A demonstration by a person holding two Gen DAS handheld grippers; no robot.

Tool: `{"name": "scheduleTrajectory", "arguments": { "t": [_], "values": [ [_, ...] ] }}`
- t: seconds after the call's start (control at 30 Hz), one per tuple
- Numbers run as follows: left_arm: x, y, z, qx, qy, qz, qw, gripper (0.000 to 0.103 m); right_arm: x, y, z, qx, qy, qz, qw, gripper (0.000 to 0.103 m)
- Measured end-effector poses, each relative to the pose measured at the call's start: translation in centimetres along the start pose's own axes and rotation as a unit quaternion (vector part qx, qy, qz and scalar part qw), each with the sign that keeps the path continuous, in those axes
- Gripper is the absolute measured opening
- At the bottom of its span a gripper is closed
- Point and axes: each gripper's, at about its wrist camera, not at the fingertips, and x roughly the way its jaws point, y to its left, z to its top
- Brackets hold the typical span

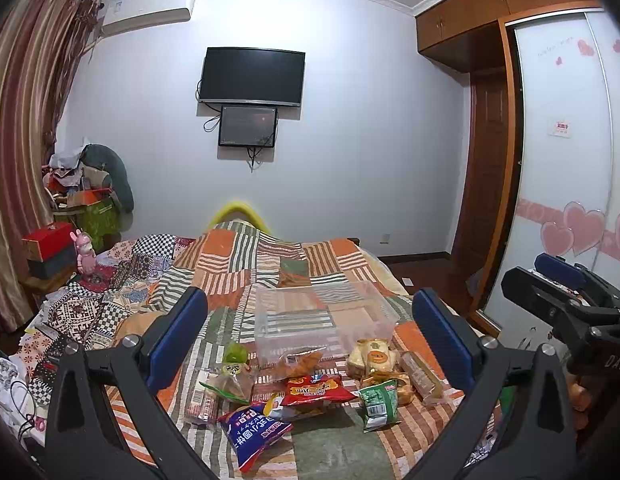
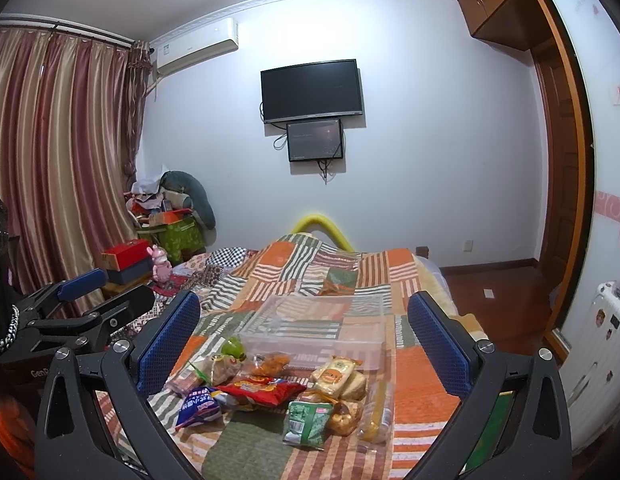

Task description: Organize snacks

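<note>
Evidently nothing has been packed yet: the clear rectangular plastic storage bin (image 1: 322, 320) sits empty on the bed, and the snacks lie loose in a cluster just in front of its near wall. Among them are a red crinkled chip bag (image 1: 316, 390) in the middle, a blue foil packet with white lettering (image 1: 254, 432) nearest the cameras, a green-and-white sachet (image 1: 378, 402) to the right, a pale yellow wrapped bread pack (image 1: 370, 356) close to the bin's right corner, a long clear sleeve of biscuits (image 1: 424, 376) beside it, and a green round-topped packet (image 1: 235, 354) at the left.

The bin's long axis runs across the view, left to right, with its open mouth facing up. The biscuit sleeve lies with its long axis running away from the cameras, slanted slightly; the blue packet points diagonally towards the near left.

Both claws hang above the near end of the patchwork striped quilt (image 1: 270, 264), clear of everything. The left claw (image 1: 310, 340) has its blue pads wide apart and holds nothing; the right claw (image 2: 304, 344) is likewise spread and empty.

My judgement is that this is the opening step, choosing a first snack. The next move calls for lowering one claw over a packet, pads set across its narrow width, probably one on the cluster's edge.
</note>
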Motion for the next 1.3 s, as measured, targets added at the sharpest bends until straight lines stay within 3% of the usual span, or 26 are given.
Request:
{"name": "scheduleTrajectory", "arguments": {
  "t": [0.53, 0.63, 0.73, 0.9, 1.1, 1.3],
  "values": [
    [0.4, 0.5, -0.1, 0.0, 0.009, -0.003, 1.0, 0.103, 0.5, -0.4, -0.7, 0.011, 0.006, 0.004, 1.0, 0.103],
    [0.7, 0.8, -0.2, -0.003, 0.014, -0.001, 0.9999, 0.096, 0.8, -0.6, -0.9, 0.012, 0.009, 0.002, 1.0, 0.103],
    [1.6, 1.3, -0.5, -0.005, 0.031, -0.002, 0.9995, 0.084, 1.3, -0.9, -1.3, 0.013, 0.017, 0.002, 1.0, 0.101],
    [3.0, 2.6, -1.1, 0.003, 0.056, 0.007, 0.9984, 0.075, 2.7, -1.7, -2.2, 0.016, 0.044, 0.003, 0.999, 0.09],
    [5.3, 5.4, -2.1, 0.017, 0.094, 0.031, 0.9949, 0.072, 4.5, -3.5, -3.9, 0.016, 0.088, -0.01, 0.996, 0.08],
    [9.4, 9.6, -4.5, 0.004, 0.159, 0.048, 0.9862, 0.072, 6.7, -6.0, -5.8, 0.04, 0.139, -0.027, 0.989, 0.073]
  ]
}}
